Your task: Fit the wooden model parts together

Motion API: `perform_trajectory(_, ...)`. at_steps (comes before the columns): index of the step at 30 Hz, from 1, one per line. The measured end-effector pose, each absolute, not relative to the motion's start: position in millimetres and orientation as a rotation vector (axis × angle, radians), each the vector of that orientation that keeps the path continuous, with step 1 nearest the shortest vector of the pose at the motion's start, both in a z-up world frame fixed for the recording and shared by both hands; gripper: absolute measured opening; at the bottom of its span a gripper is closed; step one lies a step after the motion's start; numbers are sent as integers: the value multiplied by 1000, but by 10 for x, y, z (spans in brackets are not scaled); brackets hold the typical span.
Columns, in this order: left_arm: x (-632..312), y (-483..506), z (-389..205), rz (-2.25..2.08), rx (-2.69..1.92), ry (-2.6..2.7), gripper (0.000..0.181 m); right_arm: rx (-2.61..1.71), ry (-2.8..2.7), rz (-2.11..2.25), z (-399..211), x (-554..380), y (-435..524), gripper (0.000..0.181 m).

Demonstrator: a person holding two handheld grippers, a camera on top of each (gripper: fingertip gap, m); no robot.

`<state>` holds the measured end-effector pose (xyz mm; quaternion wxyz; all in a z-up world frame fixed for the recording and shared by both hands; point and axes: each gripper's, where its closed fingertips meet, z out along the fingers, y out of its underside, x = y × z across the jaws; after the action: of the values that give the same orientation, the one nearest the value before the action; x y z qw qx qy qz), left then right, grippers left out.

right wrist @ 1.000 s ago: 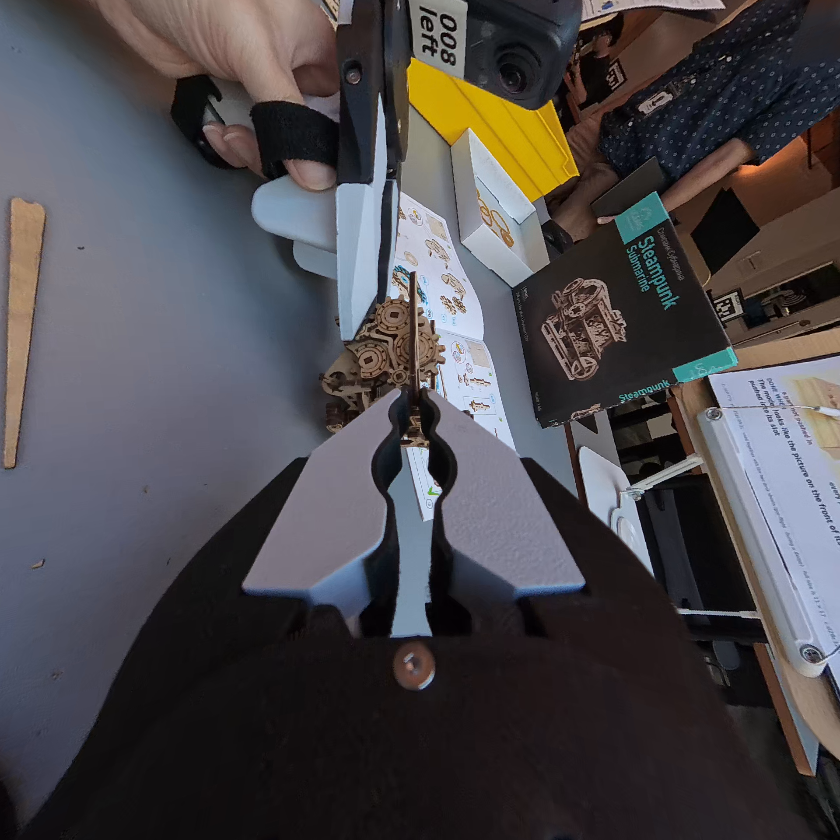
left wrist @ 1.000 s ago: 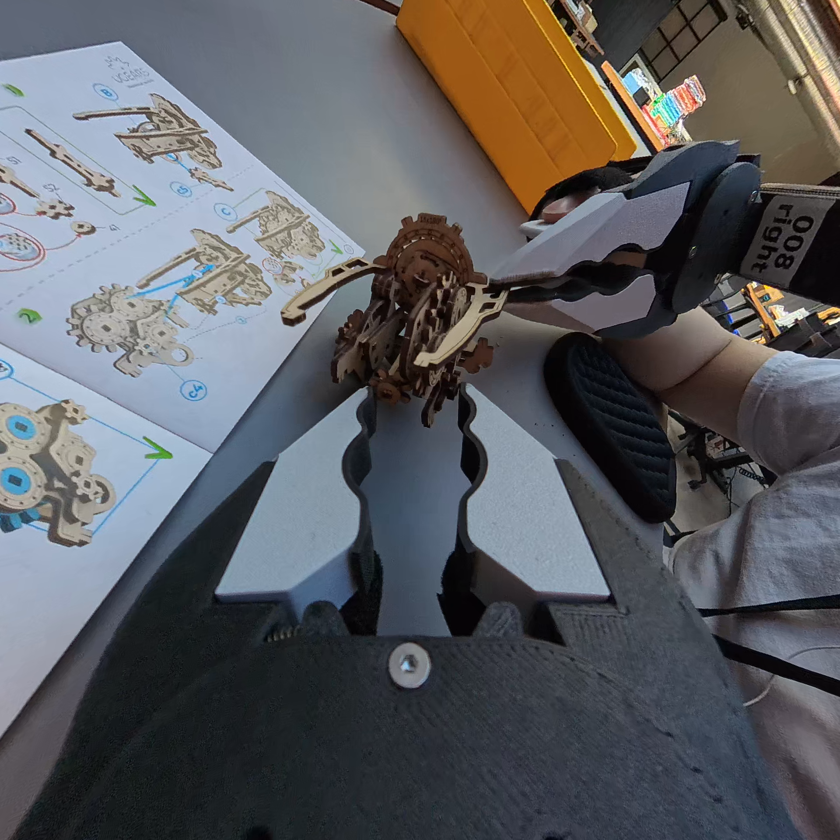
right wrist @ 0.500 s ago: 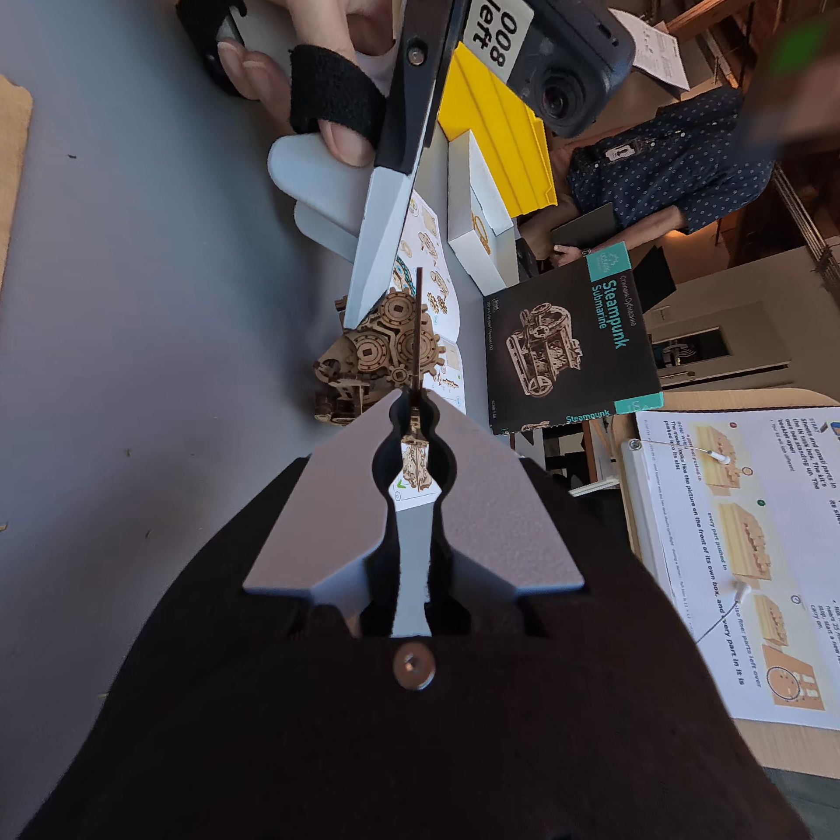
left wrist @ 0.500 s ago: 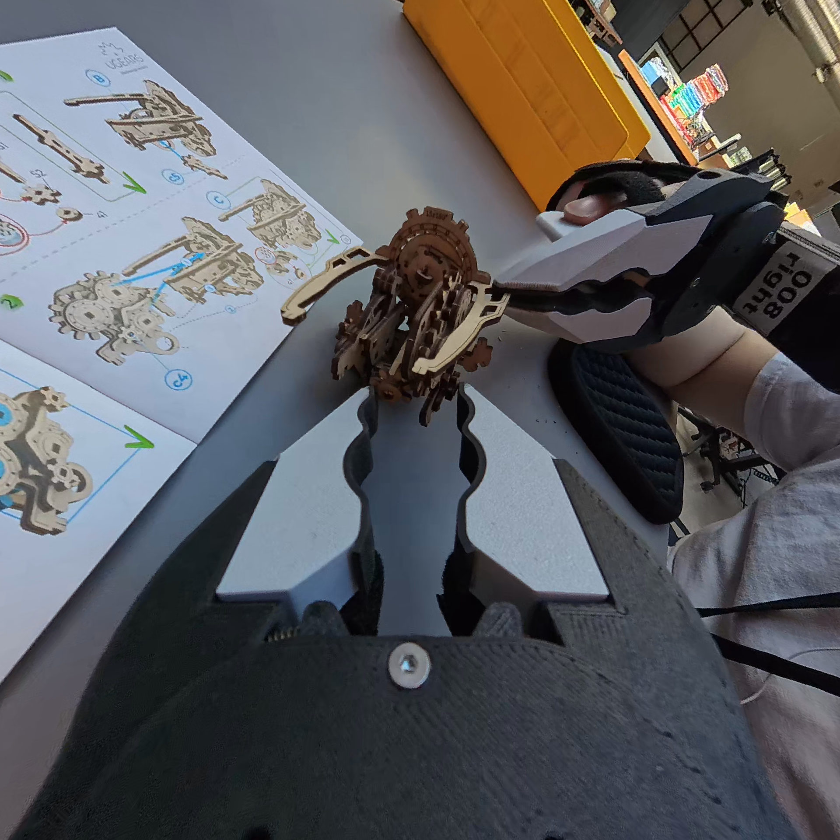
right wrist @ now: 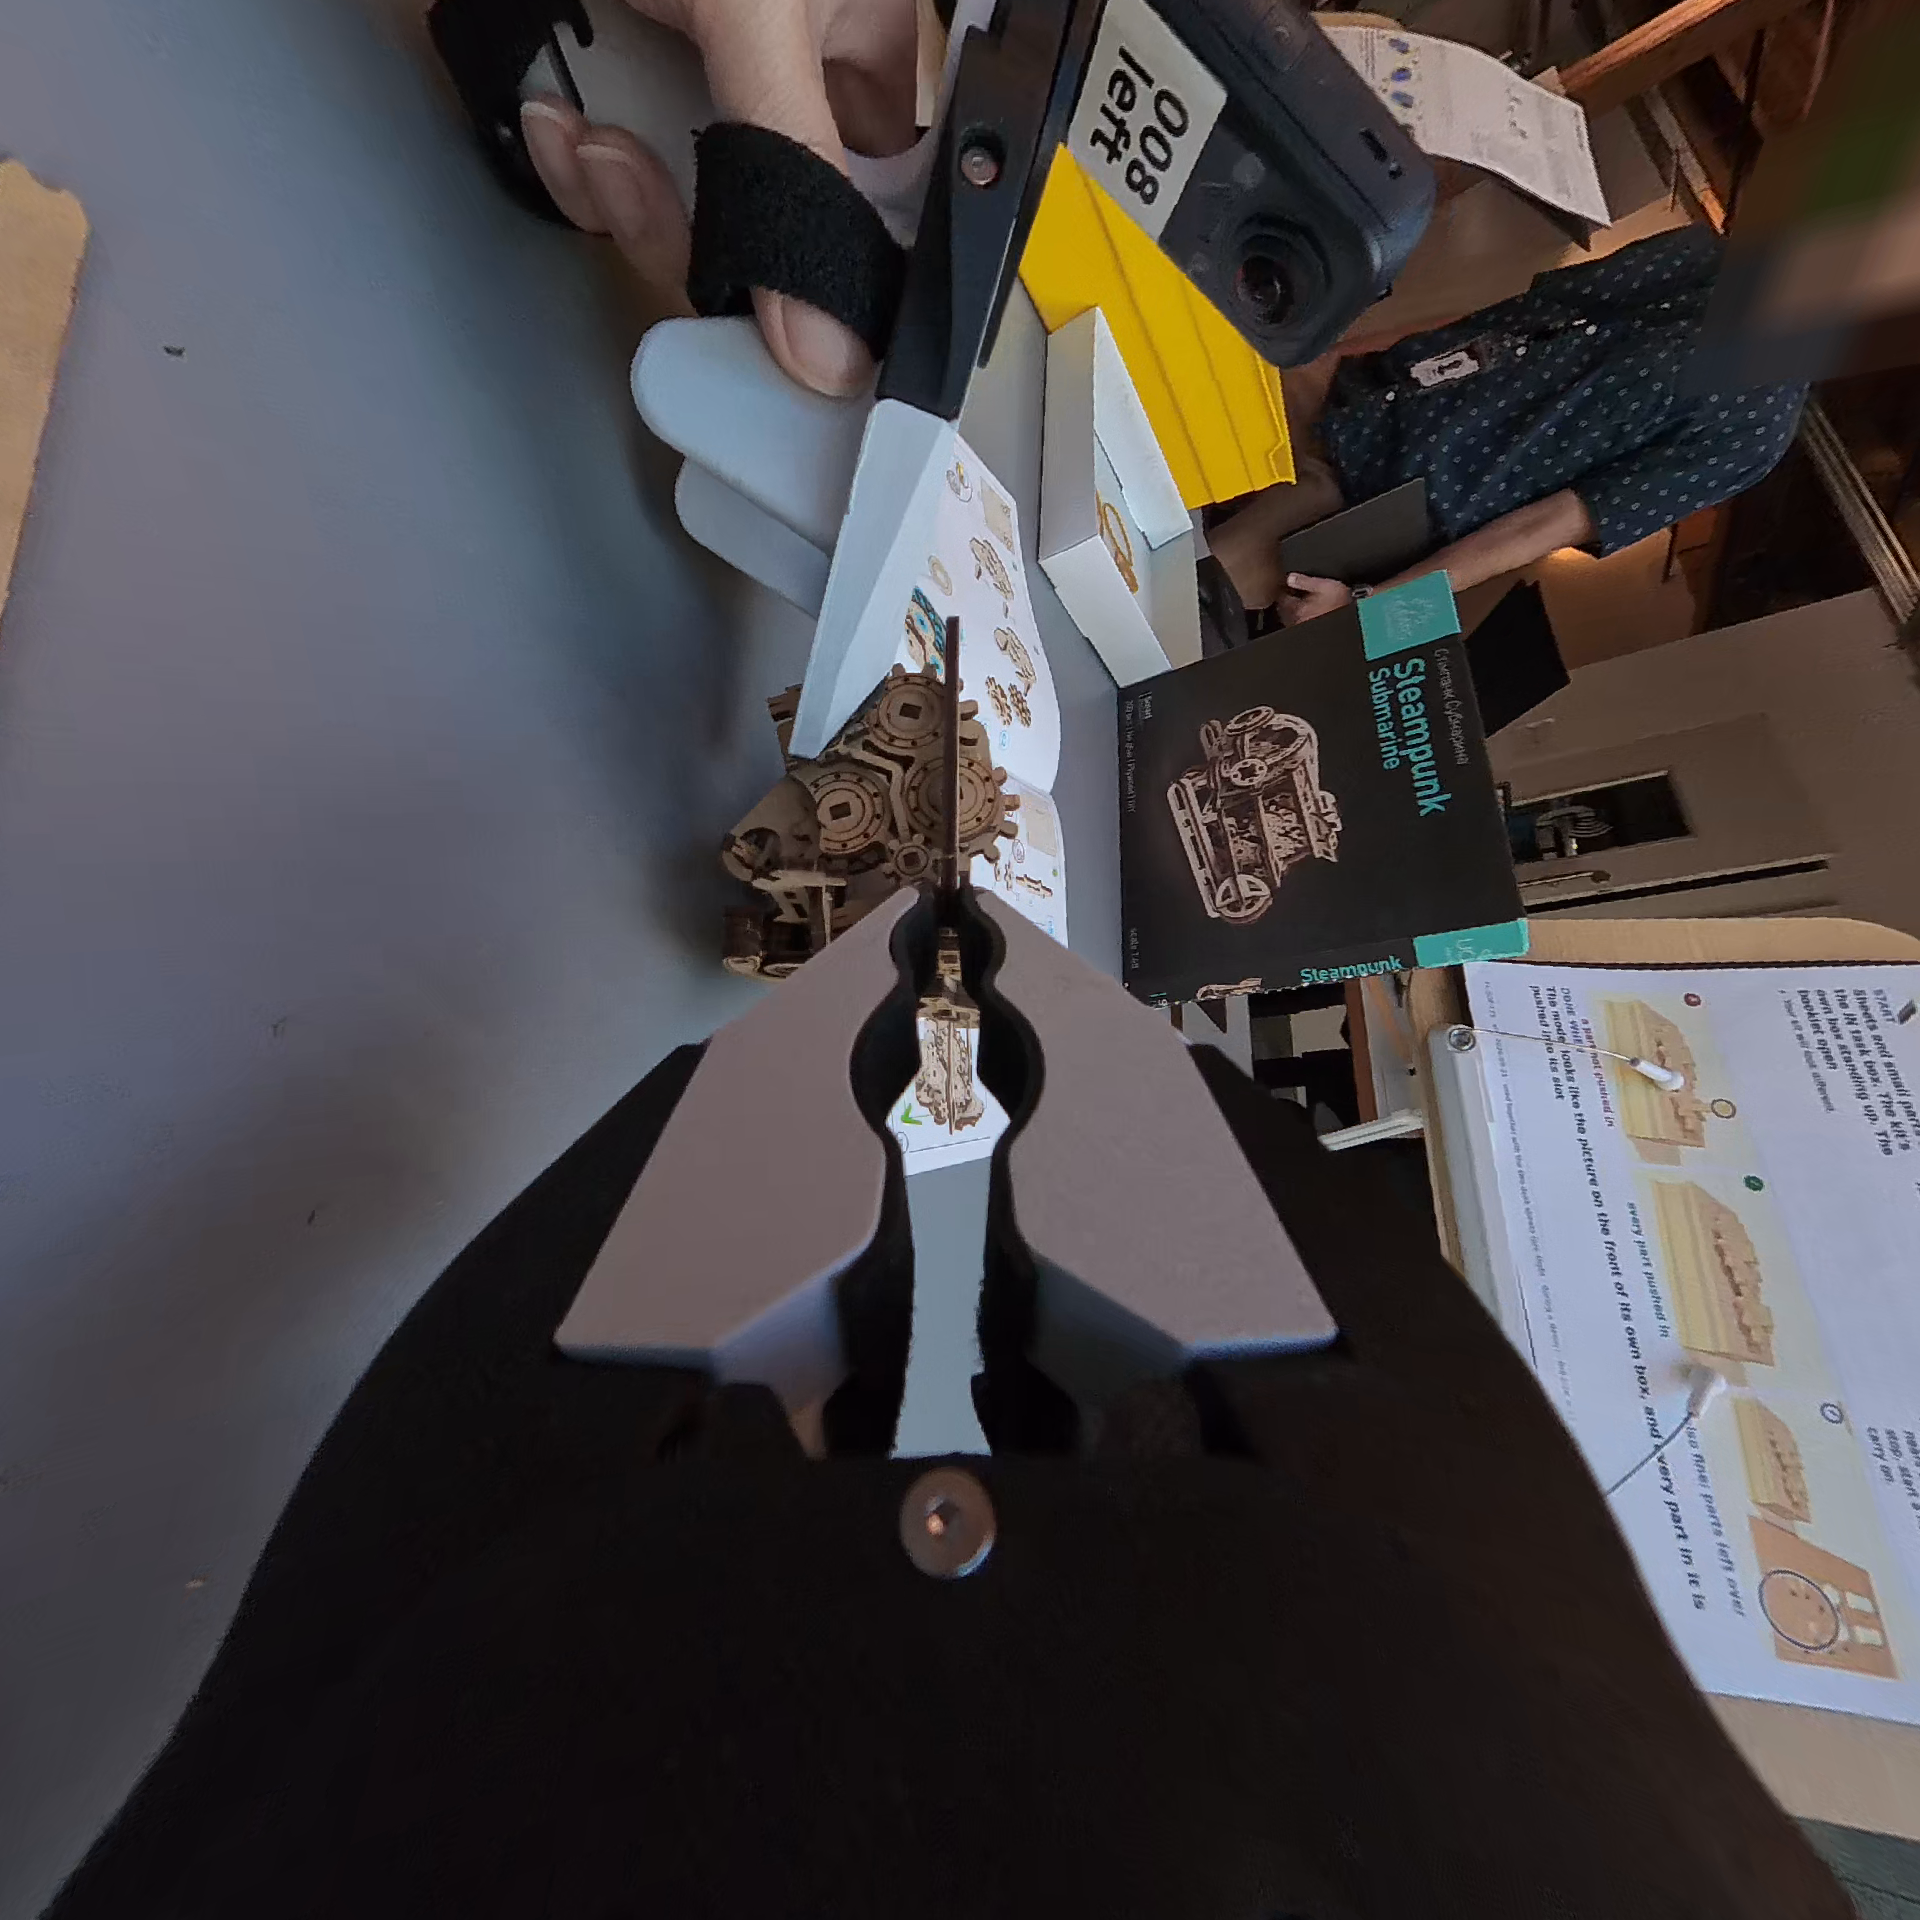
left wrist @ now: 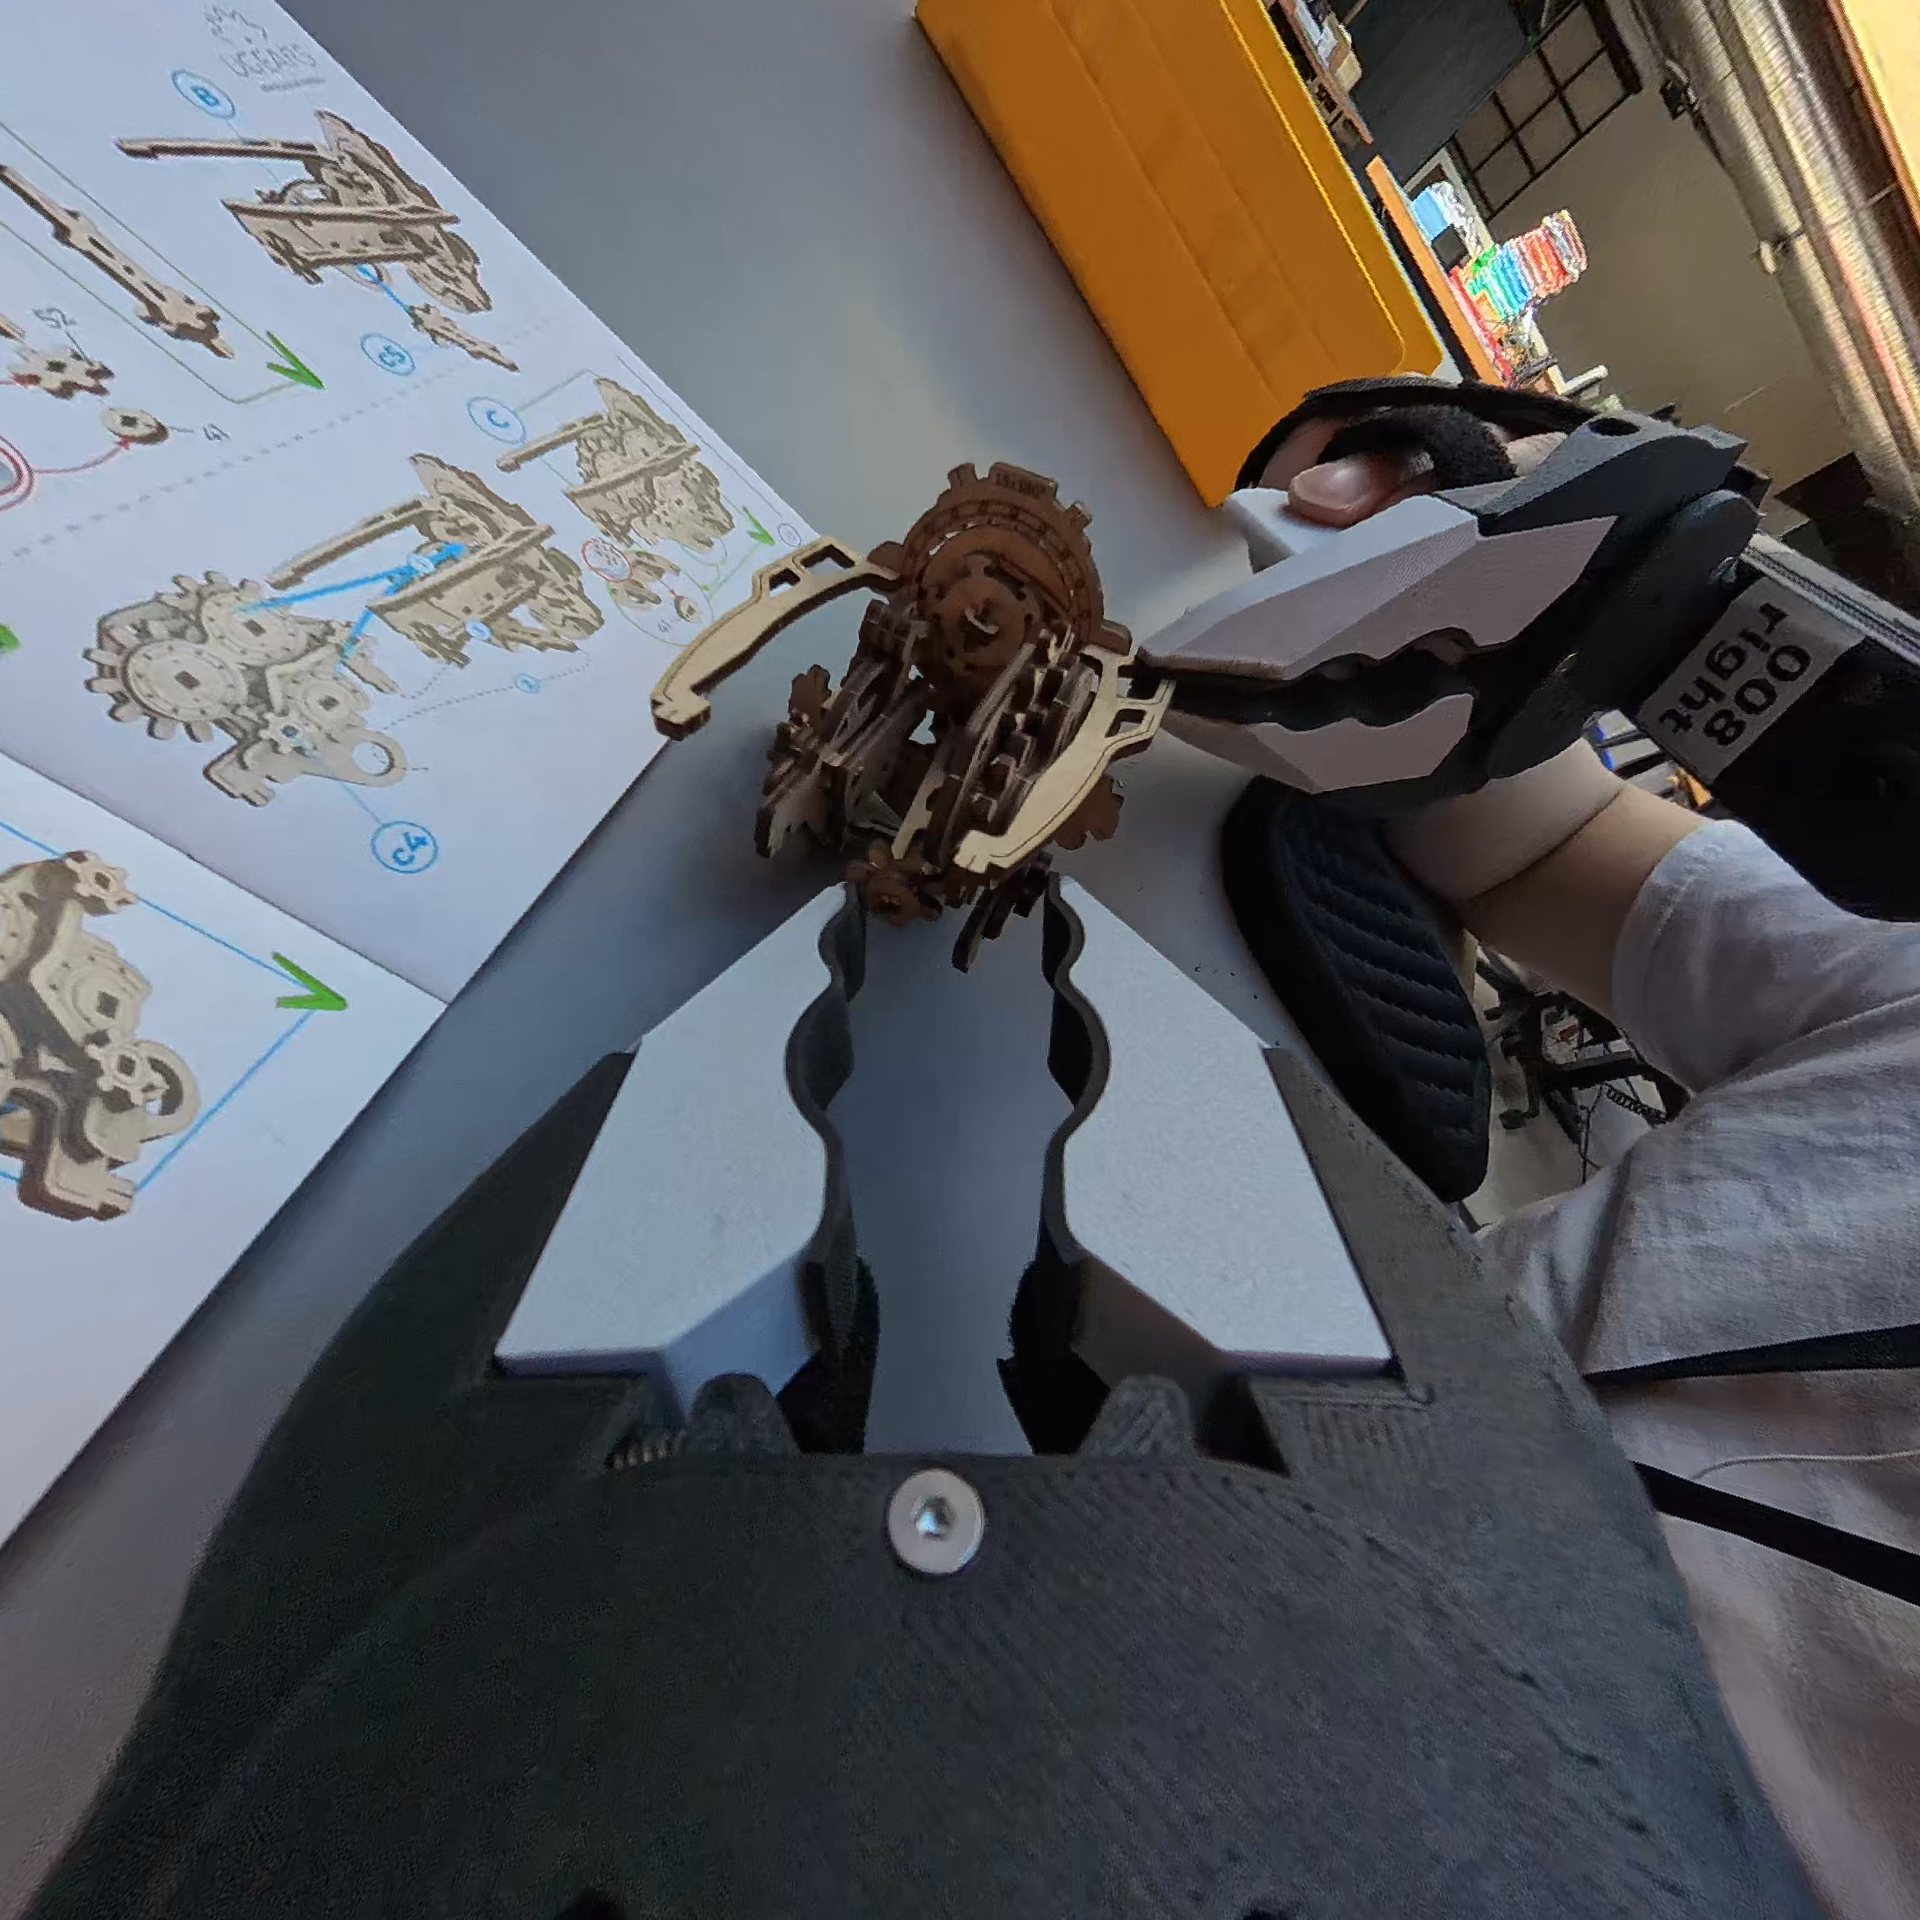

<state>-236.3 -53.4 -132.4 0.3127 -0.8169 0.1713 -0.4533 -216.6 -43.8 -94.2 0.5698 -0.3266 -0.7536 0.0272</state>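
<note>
I count one wooden gear model (left wrist: 940, 696) on the grey table (left wrist: 748, 187), two grippers, one open instruction booklet (left wrist: 260, 540), one yellow bin (left wrist: 1164, 218), one black kit box (right wrist: 1314, 800) and one small white box (right wrist: 1112, 530). My left gripper (left wrist: 951, 914) has its fingers spread apart with nothing between them; the model sits just beyond their tips, its lowest gears touching or nearly touching the gap. My right gripper (right wrist: 948, 904) is closed onto a thin curved wooden part (right wrist: 951, 748) that I see edge-on, rising from the tips; in the left wrist view that same part arcs over the model, and the right gripper's tips (left wrist: 1153, 691) pinch it at the model's right side. The model stands near the table's edge closest to the person, just off the booklet's corner, with the bin well beyond it toward the far edge. The booklet shows printed assembly drawings with small circled markers, the black box carries a picture of a model and teal lettering, and each gripper bears a white label; I leave their wording aside. A second printed instruction sheet (right wrist: 1704, 1299) lies on a board beside the table. A strip of plain wood (right wrist: 36, 343) lies at the far left.
</note>
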Motion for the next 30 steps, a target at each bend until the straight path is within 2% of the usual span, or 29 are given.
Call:
perform_trajectory(6,-2371,-525,-1303,-1284,-2147,404,32,-781,-1808,71,-959,-2166,-413,10)
perform_trajectory(15,-2355,-543,-1313,-1258,-2161,454,32,-781,-1991,98,-1073,-2130,-437,54)
perform_trajectory(26,-2340,-549,-1328,-1218,-2167,491,33,-687,-2107,-65,-1145,-2206,-409,34)
perform_trajectory(30,-2325,-565,-1339,-1200,-2168,517,33,-715,-2117,-46,-1163,-2179,-426,35)
